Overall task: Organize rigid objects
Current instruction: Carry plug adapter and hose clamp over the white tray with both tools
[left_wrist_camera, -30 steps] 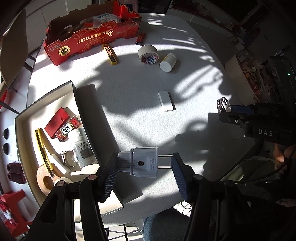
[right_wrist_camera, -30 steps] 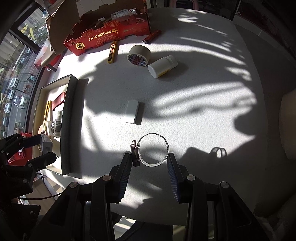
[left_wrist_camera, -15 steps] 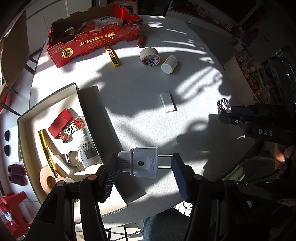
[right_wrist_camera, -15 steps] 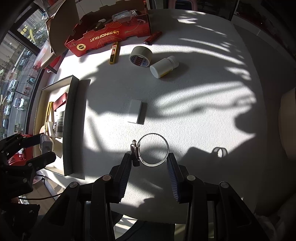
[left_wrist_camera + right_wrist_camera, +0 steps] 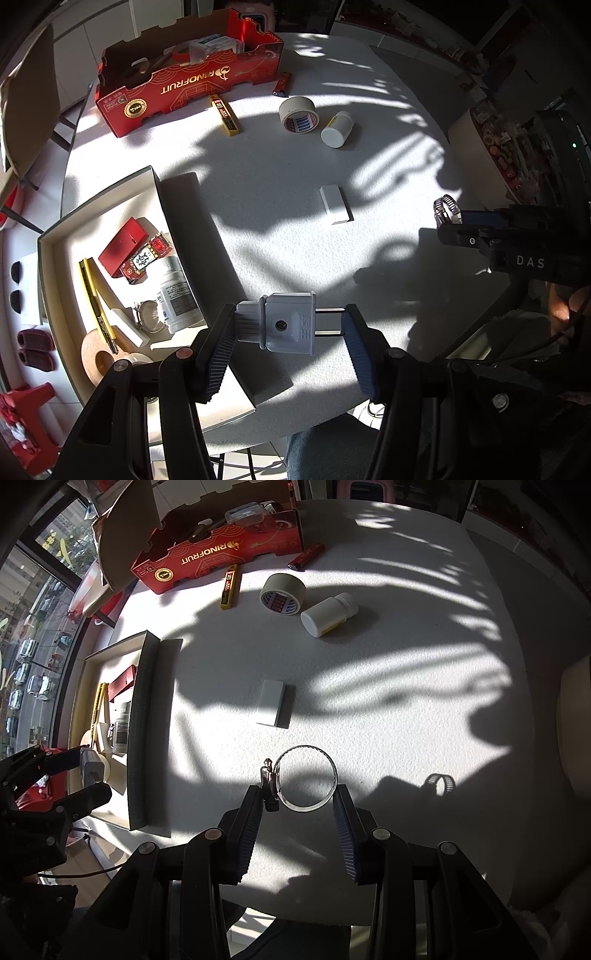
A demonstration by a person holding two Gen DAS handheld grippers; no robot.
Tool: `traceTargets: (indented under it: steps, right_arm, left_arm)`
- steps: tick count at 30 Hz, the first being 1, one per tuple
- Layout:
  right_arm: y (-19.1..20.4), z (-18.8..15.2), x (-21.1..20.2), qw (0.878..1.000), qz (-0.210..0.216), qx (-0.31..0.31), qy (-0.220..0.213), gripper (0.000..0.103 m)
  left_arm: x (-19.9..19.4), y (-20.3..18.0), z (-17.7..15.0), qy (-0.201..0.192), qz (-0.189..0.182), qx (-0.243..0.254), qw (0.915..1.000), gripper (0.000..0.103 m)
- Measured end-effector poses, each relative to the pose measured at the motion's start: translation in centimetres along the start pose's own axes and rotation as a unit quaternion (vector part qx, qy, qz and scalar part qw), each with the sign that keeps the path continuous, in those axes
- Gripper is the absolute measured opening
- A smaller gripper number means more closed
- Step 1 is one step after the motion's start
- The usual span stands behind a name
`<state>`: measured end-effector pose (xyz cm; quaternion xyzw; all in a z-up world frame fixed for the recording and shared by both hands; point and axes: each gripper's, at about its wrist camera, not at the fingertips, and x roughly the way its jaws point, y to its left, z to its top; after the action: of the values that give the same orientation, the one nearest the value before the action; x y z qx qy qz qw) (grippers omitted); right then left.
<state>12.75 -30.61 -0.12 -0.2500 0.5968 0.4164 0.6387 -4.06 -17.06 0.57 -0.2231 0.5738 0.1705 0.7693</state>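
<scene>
Between the right hand-held gripper (image 5: 298, 802) pads, a hose clamp (image 5: 306, 778), clasped.

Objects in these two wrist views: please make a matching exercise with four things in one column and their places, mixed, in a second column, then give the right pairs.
Things:
1. plug adapter
2. hose clamp
3. tape roll
4. red card box

Places:
A. inside the white tray
B. between the fingers of the right gripper
C. on the table, beside the lying white bottle
D. between the fingers of the left gripper

Pairs: 1-D, 2-B, 3-C, 4-A
</scene>
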Motion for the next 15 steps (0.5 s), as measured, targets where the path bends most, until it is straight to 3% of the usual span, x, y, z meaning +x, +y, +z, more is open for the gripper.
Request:
traceTargets:
  steps: [7, 15]
  right_arm:
    - [1.0, 0.5, 0.0, 1.000, -0.003, -0.020, 0.001, 0.041]
    - [4.7, 1.9, 0.3, 0.997, -0.007, -0.077, 0.009, 0.041]
  left_arm:
    - [-0.4, 0.8, -0.4, -0.011, 0.002, -0.017, 0.9998, 0.061]
    - [-1.2, 3.8, -1.7, -0.034, 0.007, -0.078, 0.9964, 0.061]
